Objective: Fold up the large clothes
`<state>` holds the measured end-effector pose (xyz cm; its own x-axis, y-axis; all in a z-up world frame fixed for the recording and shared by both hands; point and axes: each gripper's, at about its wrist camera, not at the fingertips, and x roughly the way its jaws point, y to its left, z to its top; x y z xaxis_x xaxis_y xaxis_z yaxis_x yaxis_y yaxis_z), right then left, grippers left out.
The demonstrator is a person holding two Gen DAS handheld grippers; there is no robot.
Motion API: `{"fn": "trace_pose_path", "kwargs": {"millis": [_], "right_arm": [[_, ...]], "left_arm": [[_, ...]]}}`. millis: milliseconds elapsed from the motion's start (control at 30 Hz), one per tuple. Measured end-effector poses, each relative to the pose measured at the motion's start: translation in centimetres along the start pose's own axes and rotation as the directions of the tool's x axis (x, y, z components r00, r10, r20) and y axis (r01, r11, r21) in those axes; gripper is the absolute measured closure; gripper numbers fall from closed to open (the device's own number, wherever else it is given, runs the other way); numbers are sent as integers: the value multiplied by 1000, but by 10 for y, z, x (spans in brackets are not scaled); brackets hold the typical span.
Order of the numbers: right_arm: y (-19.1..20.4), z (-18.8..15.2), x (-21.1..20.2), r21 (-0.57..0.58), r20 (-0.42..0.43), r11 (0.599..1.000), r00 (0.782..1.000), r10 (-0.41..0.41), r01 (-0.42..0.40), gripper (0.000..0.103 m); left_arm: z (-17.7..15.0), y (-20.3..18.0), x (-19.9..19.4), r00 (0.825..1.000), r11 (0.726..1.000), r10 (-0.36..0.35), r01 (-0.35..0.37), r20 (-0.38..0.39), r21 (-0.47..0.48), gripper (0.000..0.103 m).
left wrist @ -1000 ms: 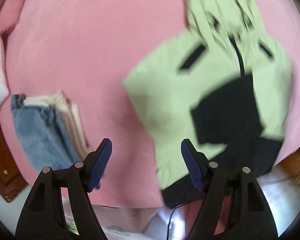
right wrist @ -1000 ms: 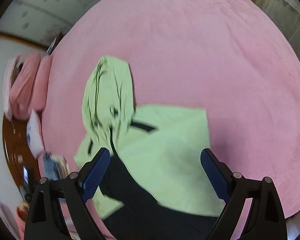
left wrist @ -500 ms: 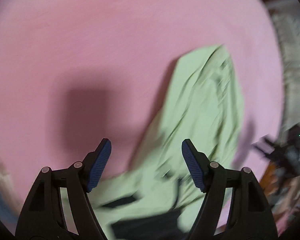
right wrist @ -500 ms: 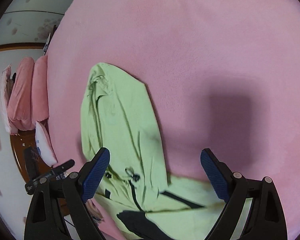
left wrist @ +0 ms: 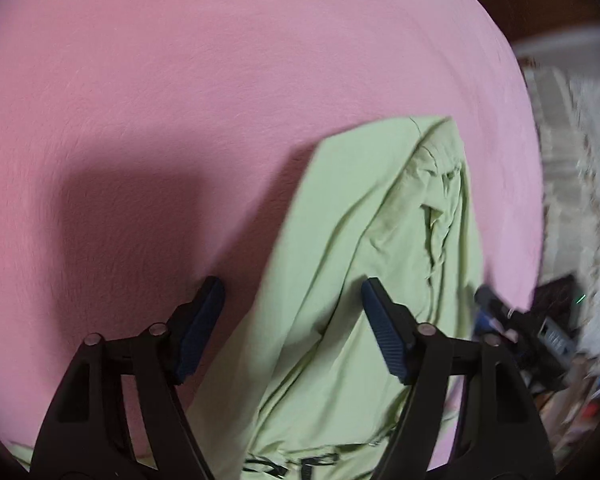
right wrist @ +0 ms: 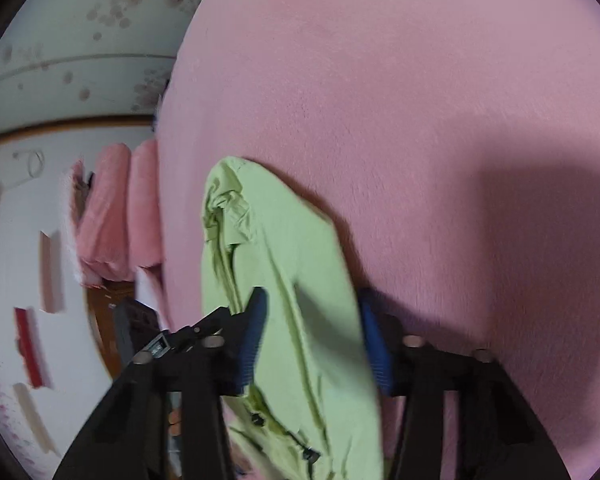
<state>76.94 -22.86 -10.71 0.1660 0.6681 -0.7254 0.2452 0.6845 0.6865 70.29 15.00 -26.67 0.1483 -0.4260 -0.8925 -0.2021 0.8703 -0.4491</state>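
A light green hooded garment (left wrist: 364, 264) lies on the pink bedspread (left wrist: 180, 100), its hood end stretched away from me. My left gripper (left wrist: 292, 320) hangs low over the hood's left edge. Its jaws are closing, with green cloth under the right finger (left wrist: 384, 336) and pink bedspread by the left one. In the right wrist view the same garment (right wrist: 284, 272) runs up between the fingers of my right gripper (right wrist: 312, 340). Those jaws are closing too, and the cloth fills the gap from pad to pad. Whether the pads press on it is blurred.
Folded pink bedding (right wrist: 116, 216) is stacked at the bed's left end, by a white wall with flowered panels (right wrist: 80, 40). A white fluffy rug (left wrist: 572, 184) and dark clutter (left wrist: 556, 328) lie off the bed's right side. Broad pink bedspread stretches beyond the hood.
Both grippers swung from the garment's body out to its hood and sank close to the bed. The right jaws have narrowed a lot around the cloth; the left ones narrowed slightly.
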Motion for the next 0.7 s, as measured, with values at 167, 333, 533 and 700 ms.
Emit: {"fn": "trace_pose_path", "kwargs": {"millis": [167,333,533,700], "right_arm": [[25,0,16,-118,13,993,1000,2,0,94],[54,-14,3,-236,22,962,989,143,-134,98],[102,-41,-62,-505,-37,839,977,211,-201,99],[120,-85,-105,-600,-47,783,984,173,-166,99]], "left_arm": [[2,-31,-8,997,994,5,-14,81,111,96],[-22,-53,-47,982,940,-112,55,153,336,99],[-50,-67,-108,973,857,-182,88,139,508,100],[-97,-65,-151,973,805,-202,100,112,584,100]]}}
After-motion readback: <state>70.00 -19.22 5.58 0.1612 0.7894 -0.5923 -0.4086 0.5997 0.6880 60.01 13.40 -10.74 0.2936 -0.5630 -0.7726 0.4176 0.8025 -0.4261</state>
